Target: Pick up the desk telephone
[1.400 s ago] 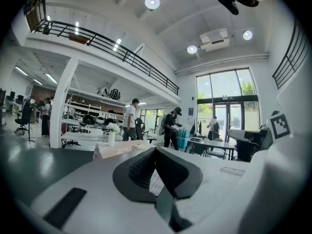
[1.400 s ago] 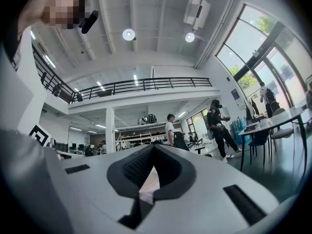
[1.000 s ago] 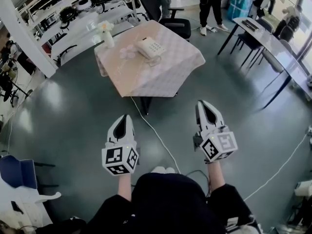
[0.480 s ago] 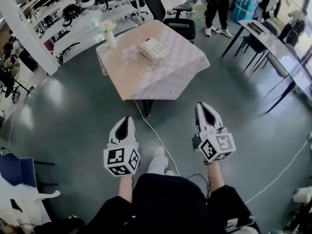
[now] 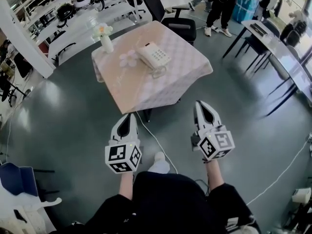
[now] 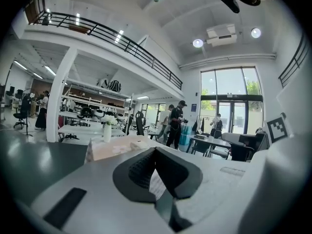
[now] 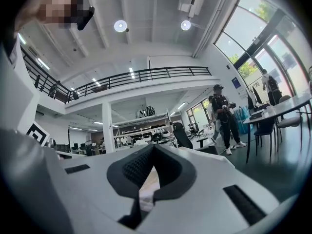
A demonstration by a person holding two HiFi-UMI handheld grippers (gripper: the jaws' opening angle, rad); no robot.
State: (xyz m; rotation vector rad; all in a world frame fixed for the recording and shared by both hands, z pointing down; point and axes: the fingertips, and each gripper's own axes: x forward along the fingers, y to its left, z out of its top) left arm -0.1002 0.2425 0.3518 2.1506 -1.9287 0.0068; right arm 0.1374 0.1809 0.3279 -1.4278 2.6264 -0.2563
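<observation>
While your white left tool (image 5: 127,118) and white right tool (image 5: 201,105) hang pressed together, empty, near you, the white push-button desk telephone (image 5: 153,56) lies far ahead on the pale checked-cloth surface (image 5: 170,84).

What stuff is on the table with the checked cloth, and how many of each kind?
Desk telephone: 1
Vase with flowers: 1
Pale flowery clump, too small to identify: 1
Total: 3
</observation>
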